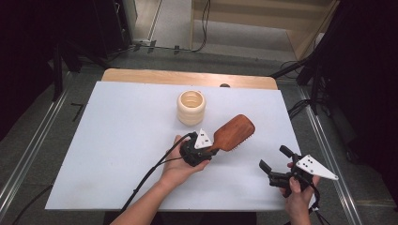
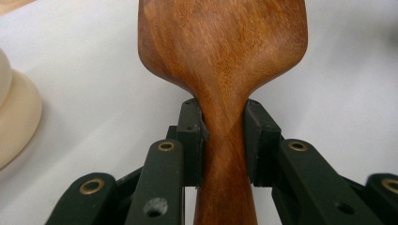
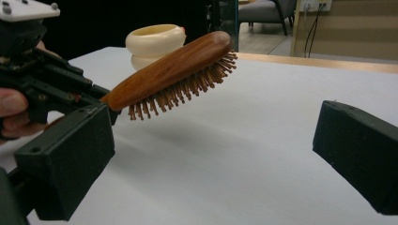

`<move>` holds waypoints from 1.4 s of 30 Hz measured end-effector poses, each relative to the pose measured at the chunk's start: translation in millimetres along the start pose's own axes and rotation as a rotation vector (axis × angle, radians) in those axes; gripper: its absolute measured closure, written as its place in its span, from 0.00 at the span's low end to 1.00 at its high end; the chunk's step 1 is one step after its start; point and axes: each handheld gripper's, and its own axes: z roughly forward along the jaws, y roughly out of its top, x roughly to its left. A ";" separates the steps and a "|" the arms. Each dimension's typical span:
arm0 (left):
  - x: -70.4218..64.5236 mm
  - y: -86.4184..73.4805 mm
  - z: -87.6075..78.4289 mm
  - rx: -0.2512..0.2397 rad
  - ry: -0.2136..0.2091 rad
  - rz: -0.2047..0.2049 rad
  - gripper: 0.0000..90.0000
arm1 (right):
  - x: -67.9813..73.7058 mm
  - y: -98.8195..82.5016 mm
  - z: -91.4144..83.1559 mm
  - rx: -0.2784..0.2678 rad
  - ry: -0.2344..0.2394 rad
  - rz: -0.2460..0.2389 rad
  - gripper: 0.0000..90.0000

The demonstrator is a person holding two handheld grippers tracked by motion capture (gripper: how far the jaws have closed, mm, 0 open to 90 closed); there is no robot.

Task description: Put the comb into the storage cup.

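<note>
A wooden hairbrush (image 1: 234, 132) hangs above the white table, bristles down, its head tilted up to the right. My left gripper (image 1: 209, 146) is shut on the brush's narrow handle; in the left gripper view the two pads clamp the handle (image 2: 224, 140) just below the head. From the right gripper view the brush (image 3: 178, 70) appears raised off the surface, with the left gripper (image 3: 101, 101) at its handle end. My right gripper (image 1: 274, 157) is at the table's near right, open, with nothing between its fingers (image 3: 70, 159).
A cream ribbed cup (image 1: 191, 107) stands upright behind the brush, near the middle back of the white table (image 1: 117, 140). The cup (image 3: 155, 42) sits just behind the brush head. A wooden strip edges the table's far side. Cables trail from both grippers.
</note>
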 end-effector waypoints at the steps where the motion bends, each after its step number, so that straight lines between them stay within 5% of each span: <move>1: -0.6 -0.6 -1.5 0.000 0.004 0.006 0.80 | 2.3 2.2 1.7 -0.002 0.011 0.020 0.00; 11: -7.2 -6.5 -10.8 -0.053 0.010 -0.017 0.80 | 34.6 21.2 28.6 0.048 0.006 0.079 0.00; 42: -15.9 -21.7 -33.0 -0.194 0.053 -0.055 0.80 | 65.1 42.6 96.2 0.063 0.039 0.354 0.03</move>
